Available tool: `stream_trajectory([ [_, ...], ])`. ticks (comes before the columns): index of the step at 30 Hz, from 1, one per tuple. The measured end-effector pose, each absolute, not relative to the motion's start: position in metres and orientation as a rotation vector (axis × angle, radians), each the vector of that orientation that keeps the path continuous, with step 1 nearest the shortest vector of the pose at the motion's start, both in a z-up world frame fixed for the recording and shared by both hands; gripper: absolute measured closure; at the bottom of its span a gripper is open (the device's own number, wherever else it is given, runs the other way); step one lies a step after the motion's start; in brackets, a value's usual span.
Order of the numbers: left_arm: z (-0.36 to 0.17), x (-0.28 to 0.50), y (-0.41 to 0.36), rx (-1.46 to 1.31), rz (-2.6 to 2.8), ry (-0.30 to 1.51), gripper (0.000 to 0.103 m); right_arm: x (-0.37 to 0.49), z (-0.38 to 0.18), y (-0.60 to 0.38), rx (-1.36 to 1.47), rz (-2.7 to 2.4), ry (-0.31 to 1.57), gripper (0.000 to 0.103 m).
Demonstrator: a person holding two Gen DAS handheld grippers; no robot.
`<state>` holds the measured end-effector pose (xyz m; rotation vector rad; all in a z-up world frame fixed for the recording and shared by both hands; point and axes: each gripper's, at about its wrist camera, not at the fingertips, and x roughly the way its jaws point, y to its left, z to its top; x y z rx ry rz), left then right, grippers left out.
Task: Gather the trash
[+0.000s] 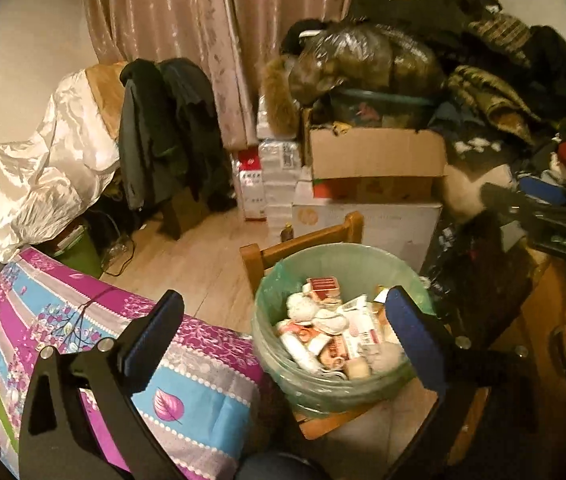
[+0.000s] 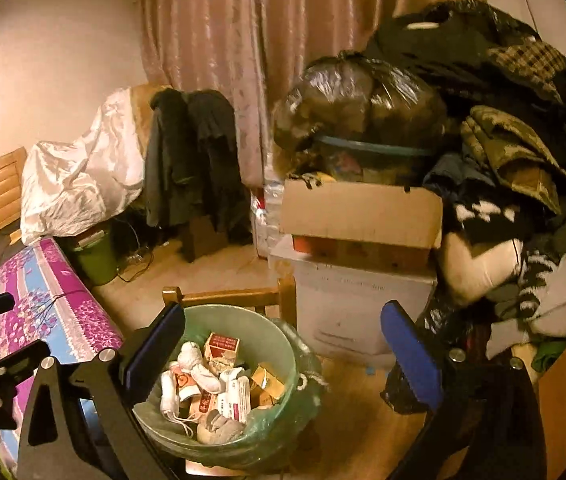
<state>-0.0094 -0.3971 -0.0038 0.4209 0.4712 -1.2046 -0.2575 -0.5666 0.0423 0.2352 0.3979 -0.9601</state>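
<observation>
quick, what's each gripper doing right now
left gripper: open, holding nothing, above the trash bin
right gripper: open, holding nothing

Trash bin (image 1: 339,368) on chair (image 1: 303,244), trash (image 1: 335,336) inside, bed (image 1: 187,376) left, boxes (image 1: 375,152) behind

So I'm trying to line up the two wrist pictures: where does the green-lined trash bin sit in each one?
Left wrist view: the trash bin sits low and just right of centre, between the open fingers of the left hand-held gripper.
Right wrist view: the bin sits low, left of centre, by the left finger of the right hand-held gripper.
Shared landmark: the cardboard box behind the bin.
</observation>
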Motion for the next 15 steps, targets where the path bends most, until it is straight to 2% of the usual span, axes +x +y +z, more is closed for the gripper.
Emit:
stream_trajectory([
  [15, -0.002, -0.053, -0.349, 0.299, -1.126, 0.384, 0.006, -0.316, 0.06, -0.591, 0.275, -1.01, 0.213, 0.005],
])
